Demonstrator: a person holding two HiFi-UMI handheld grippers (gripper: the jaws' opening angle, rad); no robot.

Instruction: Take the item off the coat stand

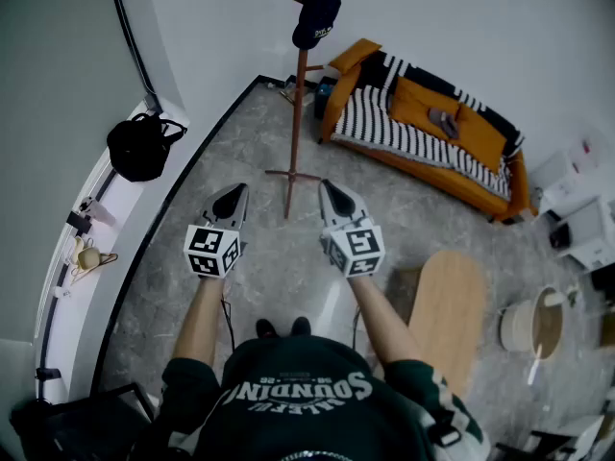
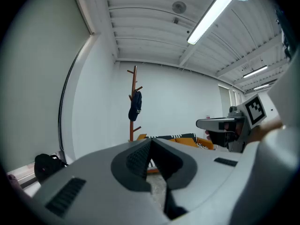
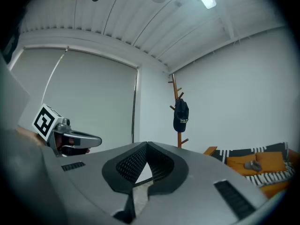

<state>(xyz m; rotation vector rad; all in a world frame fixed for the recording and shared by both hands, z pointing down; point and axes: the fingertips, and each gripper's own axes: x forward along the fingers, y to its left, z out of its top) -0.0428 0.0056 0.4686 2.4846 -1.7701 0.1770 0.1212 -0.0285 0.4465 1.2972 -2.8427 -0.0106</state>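
Head view: a dark cap hung on the coat stand, top middle.
Both the left claw and right claw were shut, holding nothing.

The shirt carries big pale letters, upside down in the head view; one line reads "SOUNDING". The cap has small pale print, too small to read.

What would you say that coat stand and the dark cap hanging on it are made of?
Coat stand: looks like wood, reddish-brown with a matte finish; a slim pole with angled pegs.
Cap: probably dark fabric, soft and sagging slightly on its peg, with small pale lettering. The exact cloth can't be told.
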